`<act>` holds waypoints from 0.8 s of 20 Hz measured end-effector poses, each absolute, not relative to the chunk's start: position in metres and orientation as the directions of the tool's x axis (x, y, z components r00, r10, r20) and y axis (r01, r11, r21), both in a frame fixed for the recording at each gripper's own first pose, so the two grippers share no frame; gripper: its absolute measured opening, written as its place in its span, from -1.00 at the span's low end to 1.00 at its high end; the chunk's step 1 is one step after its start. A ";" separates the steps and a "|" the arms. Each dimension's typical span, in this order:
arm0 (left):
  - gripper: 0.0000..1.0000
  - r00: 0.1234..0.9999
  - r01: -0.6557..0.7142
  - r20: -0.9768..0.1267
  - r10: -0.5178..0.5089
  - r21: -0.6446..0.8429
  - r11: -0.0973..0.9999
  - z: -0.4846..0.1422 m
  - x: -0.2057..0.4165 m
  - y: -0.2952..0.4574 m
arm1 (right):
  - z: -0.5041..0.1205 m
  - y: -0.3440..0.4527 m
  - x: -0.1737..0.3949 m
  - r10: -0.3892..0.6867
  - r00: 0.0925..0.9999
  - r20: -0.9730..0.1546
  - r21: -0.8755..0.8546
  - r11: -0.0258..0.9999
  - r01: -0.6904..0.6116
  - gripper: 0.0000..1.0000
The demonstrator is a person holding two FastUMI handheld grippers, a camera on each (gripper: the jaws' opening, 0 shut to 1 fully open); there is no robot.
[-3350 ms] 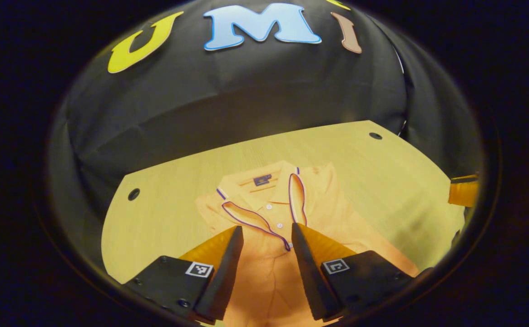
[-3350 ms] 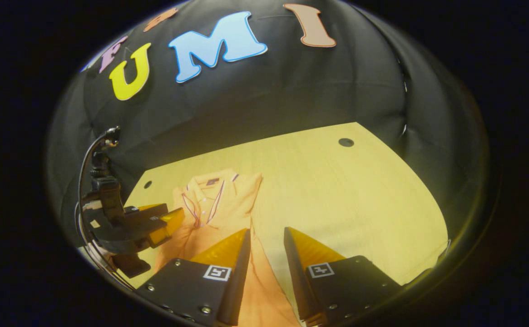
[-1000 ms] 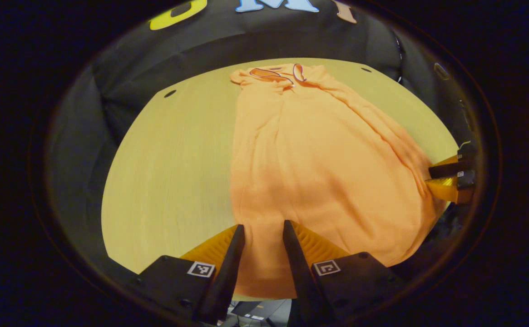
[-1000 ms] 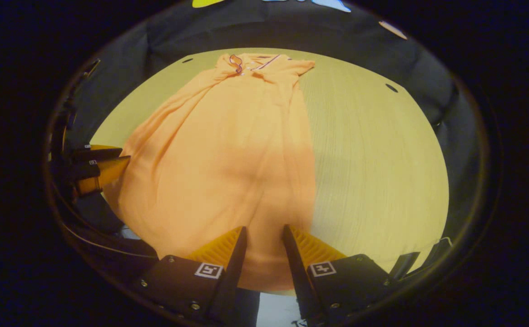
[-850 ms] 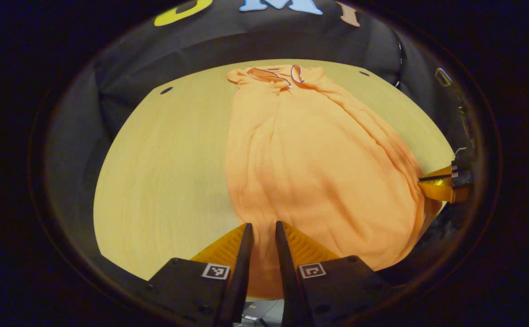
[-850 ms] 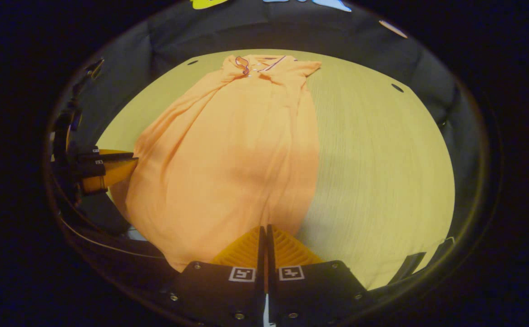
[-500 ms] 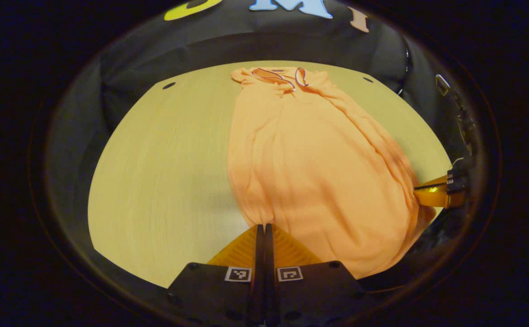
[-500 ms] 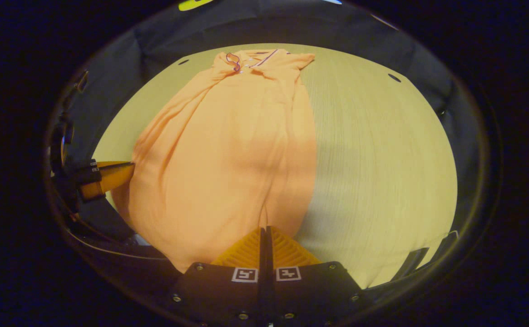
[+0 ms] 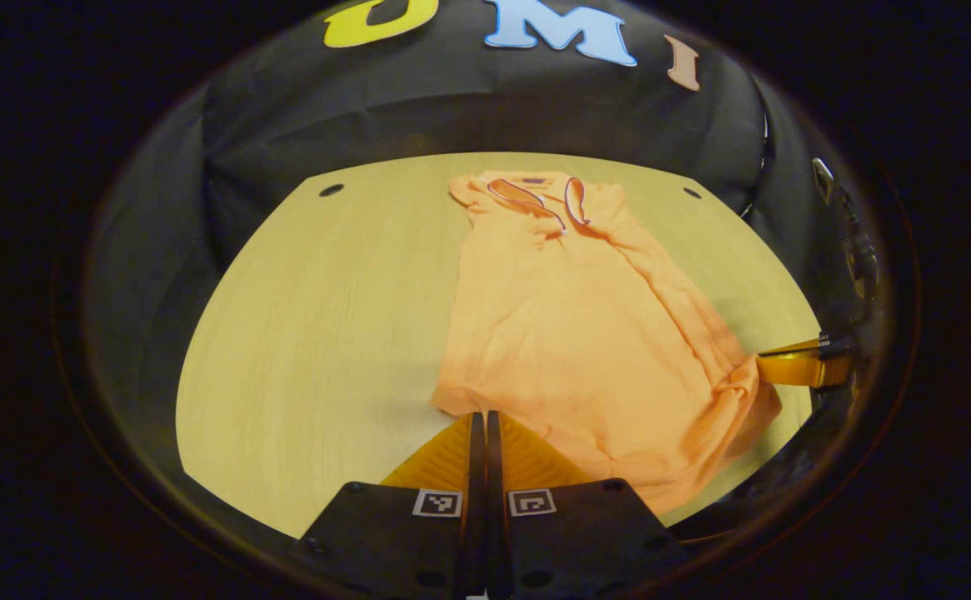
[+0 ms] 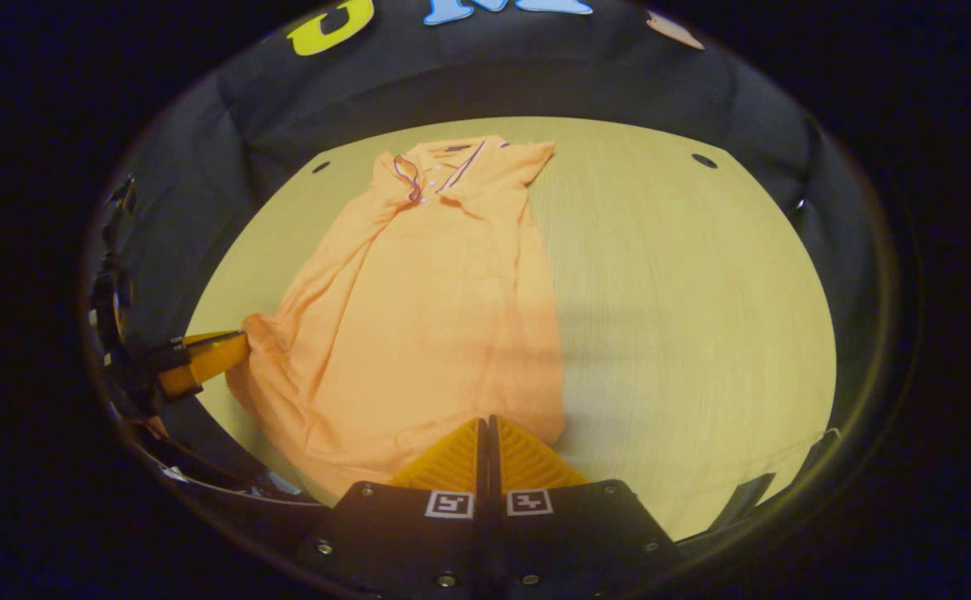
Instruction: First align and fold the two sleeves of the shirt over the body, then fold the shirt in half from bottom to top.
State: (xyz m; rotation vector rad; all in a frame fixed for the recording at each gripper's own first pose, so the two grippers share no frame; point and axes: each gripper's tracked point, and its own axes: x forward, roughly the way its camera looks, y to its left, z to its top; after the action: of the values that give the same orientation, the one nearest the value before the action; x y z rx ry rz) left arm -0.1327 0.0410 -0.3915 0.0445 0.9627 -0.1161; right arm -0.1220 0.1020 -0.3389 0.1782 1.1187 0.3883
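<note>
Clamped now on the two bottom corners of the orange shirt (image 9: pixel 568 333): left gripper (image 9: pixel 478 425) and right gripper (image 10: pixel 486 429), fingers pressed together where moments ago spread. Hem lifted off the wooden table (image 9: pixel 318 317), collar (image 10: pixel 431 171) flat at the far edge. Sleeves seemingly tucked in, bottom-to-top fold apparently starting.

Orange polo shirt (image 9: pixel 585 333) (image 10: pixel 427 308) lies lengthwise on the table, sleeves folded in, collar far, bottom hem lifted

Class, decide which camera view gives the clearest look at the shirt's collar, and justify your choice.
The right gripper view: the collar lies open towards the camera, its dark trim and placket buttons visible on the orange shirt. In the left gripper view the collar shows its trim loops, but the buttons cannot be made out.
</note>
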 end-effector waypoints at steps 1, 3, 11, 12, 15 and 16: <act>-0.88 0.577 0.123 -0.813 -0.081 -0.012 0.992 -0.387 -0.124 0.041 | -0.336 0.100 -0.113 0.388 0.393 -0.834 0.329 0.921 -0.210 -1.00; -0.87 0.598 0.127 -0.797 -0.085 -0.011 0.992 -0.379 -0.102 0.041 | -0.330 0.095 -0.093 0.384 0.422 -0.821 0.328 0.923 -0.203 -1.00; -0.88 0.685 0.107 -0.722 -0.100 -0.036 0.994 -0.339 0.003 0.048 | -0.291 0.080 0.026 0.372 0.569 -0.734 0.337 0.926 -0.170 -1.00; -0.88 0.698 0.105 -0.709 -0.100 -0.037 0.994 -0.333 0.019 0.049 | -0.287 0.078 0.044 0.370 0.585 -0.722 0.340 0.926 -0.165 -1.00; -0.87 0.734 0.099 -0.671 -0.105 -0.048 0.994 -0.319 0.071 0.049 | -0.277 0.075 0.094 0.364 0.630 -0.686 0.344 0.925 -0.160 -1.00; -0.87 0.743 0.096 -0.660 -0.108 -0.055 0.994 -0.314 0.087 0.049 | -0.276 0.075 0.111 0.362 0.643 -0.675 0.345 0.925 -0.159 -1.00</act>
State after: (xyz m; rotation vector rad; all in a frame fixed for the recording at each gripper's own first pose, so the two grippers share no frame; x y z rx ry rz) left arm 0.0872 0.0494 -0.3141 -0.0177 0.7243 -0.1115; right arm 0.1113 0.0747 -0.2755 0.2651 0.8218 0.3002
